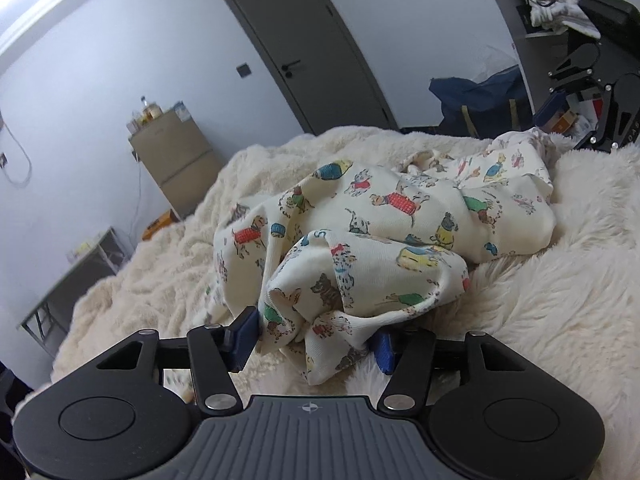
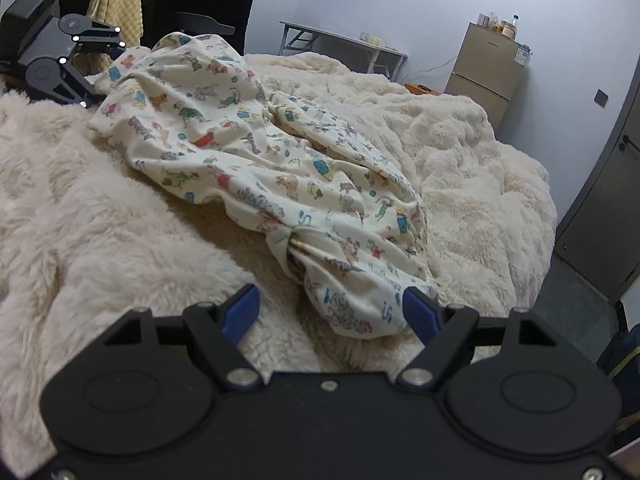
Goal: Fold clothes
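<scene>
A cream garment printed with small coloured dogs (image 1: 384, 220) lies crumpled on a fluffy cream blanket (image 1: 160, 264). My left gripper (image 1: 316, 340) is open, its blue pads on either side of a bunched edge of the cloth. In the right wrist view the same garment (image 2: 248, 152) stretches away from me. My right gripper (image 2: 332, 312) is open, with the near end of the garment lying between its blue fingertips (image 2: 240, 312). Each gripper shows in the other's view, at the garment's far end: the right one (image 1: 592, 96) and the left one (image 2: 68, 64).
The blanket (image 2: 460, 140) covers a bed. A grey door (image 1: 304, 40), a tan cabinet (image 1: 180, 160), a folding table (image 1: 76, 276) and a dark blue bag (image 1: 480, 96) stand around the room. More clothes hang at the back (image 2: 116, 0).
</scene>
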Demonstrator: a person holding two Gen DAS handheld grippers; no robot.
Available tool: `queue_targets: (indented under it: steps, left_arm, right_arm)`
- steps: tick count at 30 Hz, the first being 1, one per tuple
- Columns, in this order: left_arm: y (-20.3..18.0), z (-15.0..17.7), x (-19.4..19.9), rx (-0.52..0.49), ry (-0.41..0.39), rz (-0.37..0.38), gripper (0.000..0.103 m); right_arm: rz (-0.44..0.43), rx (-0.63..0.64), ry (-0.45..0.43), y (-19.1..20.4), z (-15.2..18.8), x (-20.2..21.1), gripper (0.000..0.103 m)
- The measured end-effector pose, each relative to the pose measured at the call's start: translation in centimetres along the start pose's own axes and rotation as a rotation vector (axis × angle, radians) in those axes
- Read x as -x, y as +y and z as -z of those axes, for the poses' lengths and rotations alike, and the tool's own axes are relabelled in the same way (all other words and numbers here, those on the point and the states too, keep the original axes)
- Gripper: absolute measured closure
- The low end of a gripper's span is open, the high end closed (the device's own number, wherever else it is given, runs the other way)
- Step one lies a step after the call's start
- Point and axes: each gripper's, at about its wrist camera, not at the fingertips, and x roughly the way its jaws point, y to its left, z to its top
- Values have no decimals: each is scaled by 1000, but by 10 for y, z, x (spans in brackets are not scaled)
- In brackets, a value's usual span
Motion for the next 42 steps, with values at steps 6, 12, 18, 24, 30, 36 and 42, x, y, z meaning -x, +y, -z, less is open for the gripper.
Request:
queue_targets:
  steps: [6,12,18,24,30,36,42]
  left_arm:
    - [-2,6,-1,22,28,1,49]
    - [-2,9,1,34,24,2,48]
    - [-8,9,7,13,-8,-32,49]
    - [2,11,15,137,-40,-36,50]
    - [-6,17,17,165,-79,-15,76]
    - [22,20,32,247,-143,-25,98]
    - [76,36,61,355,-207,-155,100]
  right_arm:
    - [-5,3,11,0,-1,-7,26]
    - [-1,-3,-8,0,-2,-10,25]
    - [-2,-49,-72,4,-9,-19,25]
    - [-18,-135,-104,4,-14,-32,25]
    - [-16,-164,-111,14,-15,-50,25]
    - [-15,-173,-121,13,-16,-49,27]
    - [32,-142,-165,21,-19,-44,31]
